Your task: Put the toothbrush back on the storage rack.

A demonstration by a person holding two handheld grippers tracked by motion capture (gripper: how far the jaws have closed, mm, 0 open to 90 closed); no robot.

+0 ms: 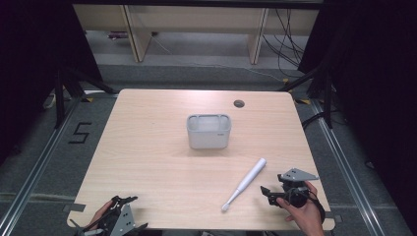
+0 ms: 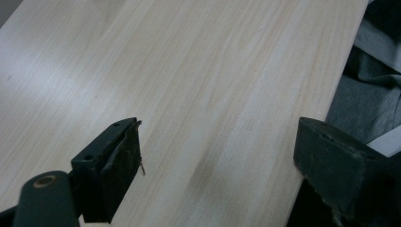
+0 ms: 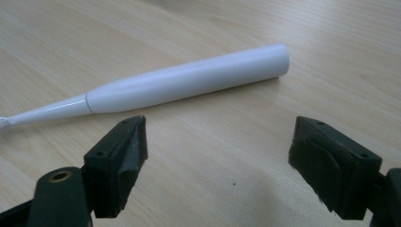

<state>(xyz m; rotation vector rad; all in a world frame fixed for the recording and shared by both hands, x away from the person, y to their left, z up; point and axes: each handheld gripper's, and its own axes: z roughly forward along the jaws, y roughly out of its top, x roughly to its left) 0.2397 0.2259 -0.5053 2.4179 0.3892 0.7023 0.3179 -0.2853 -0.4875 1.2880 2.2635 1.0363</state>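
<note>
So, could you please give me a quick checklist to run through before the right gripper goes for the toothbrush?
1. Right gripper open: ok, jaws wide apart.
2. Toothbrush free to grasp: ok, it lies flat on the table, touching nothing else.
3. Toothbrush between the jaws: not ok, it lies beyond the tips.
4. Container upright: ok, standing mid-table.
5. Left gripper out of the way: ok, open over the table's near left corner.
</note>
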